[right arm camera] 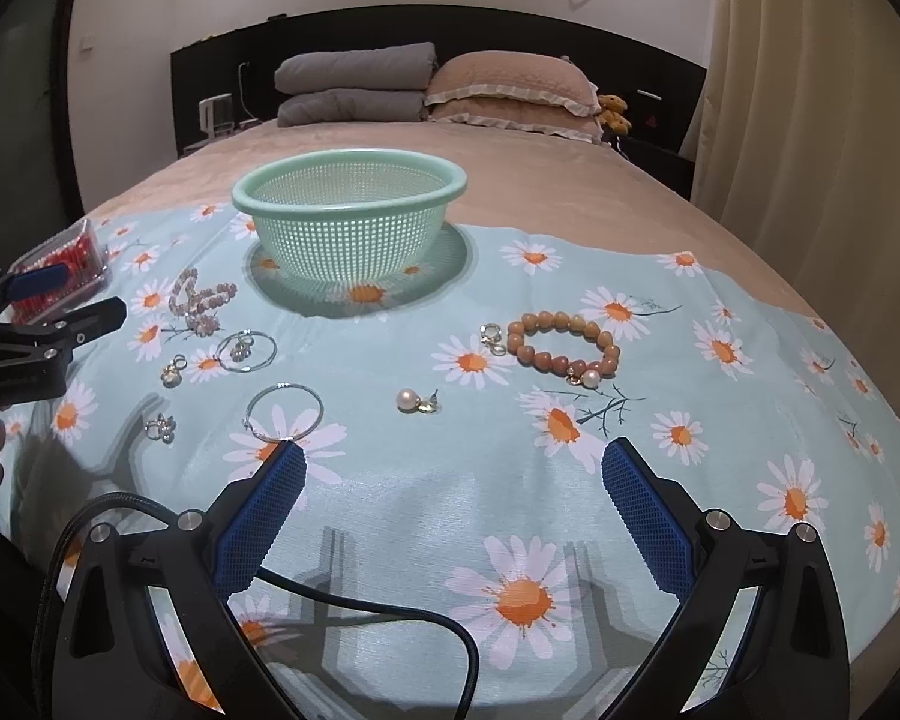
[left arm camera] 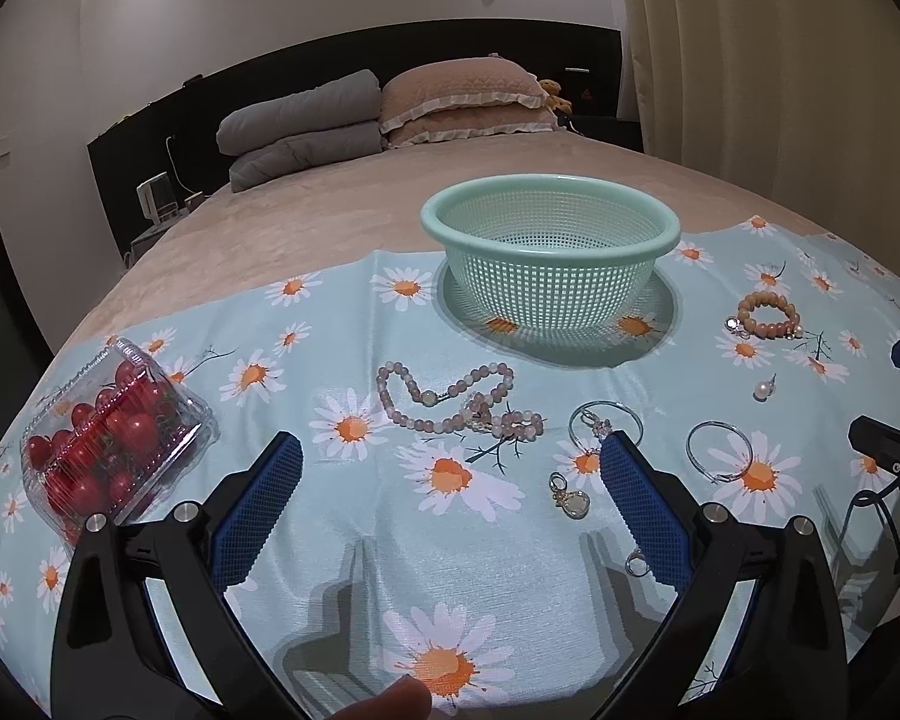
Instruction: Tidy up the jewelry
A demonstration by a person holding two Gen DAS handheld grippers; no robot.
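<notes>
On top of the bed sits a daisy-print cloth [right arm camera: 426,498] with all the jewelry scattered loose across it. Mint green mesh basket [right arm camera: 349,222] stands at the far edge of the cloth, nothing in it as far as I can see. Pink bead necklace [left arm camera: 450,399] lies in a heap in front of the basket, orange bead bracelet [right arm camera: 564,345] off to the right, a pearl earring [right arm camera: 417,402] and two thin silver hoops [right arm camera: 284,413] nearer the grippers. Clear box of cherry tomatoes [left arm camera: 111,441] is at the left. Left gripper [left arm camera: 450,459] and right gripper [right arm camera: 453,462] both hover above the cloth, fingers spread wide, gripping nothing.
</notes>
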